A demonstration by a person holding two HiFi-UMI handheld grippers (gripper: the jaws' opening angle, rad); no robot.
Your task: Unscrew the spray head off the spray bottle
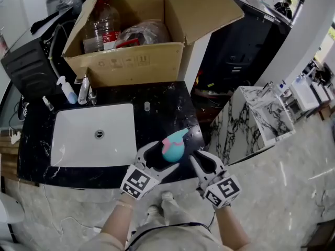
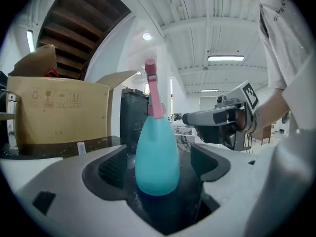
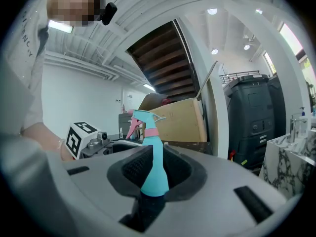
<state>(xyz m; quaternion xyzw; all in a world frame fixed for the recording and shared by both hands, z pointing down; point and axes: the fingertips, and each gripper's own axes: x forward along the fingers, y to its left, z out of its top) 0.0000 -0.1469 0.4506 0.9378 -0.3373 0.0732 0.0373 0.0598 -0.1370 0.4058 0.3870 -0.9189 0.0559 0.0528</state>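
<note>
A teal spray bottle (image 1: 172, 146) with a pink collar stands upright on the black counter (image 1: 167, 106), near its front edge and right of the sink. My left gripper (image 1: 159, 159) comes in from the lower left and its jaws stand wide open on either side of the bottle's body (image 2: 157, 162), with gaps on both sides. The pink-necked spray head (image 2: 152, 90) rises above them. My right gripper (image 1: 202, 159) sits just right of the bottle and apart from it, jaws only slightly open and empty. In the right gripper view the bottle (image 3: 154, 167) shows beyond them.
A white sink (image 1: 63, 140) is set in the counter at left, with a faucet (image 1: 84, 90) and a pump bottle (image 1: 67, 90) behind it. A large open cardboard box (image 1: 125, 61) with plastic bottles stands at the back. A marble ledge (image 1: 256, 114) lies to the right.
</note>
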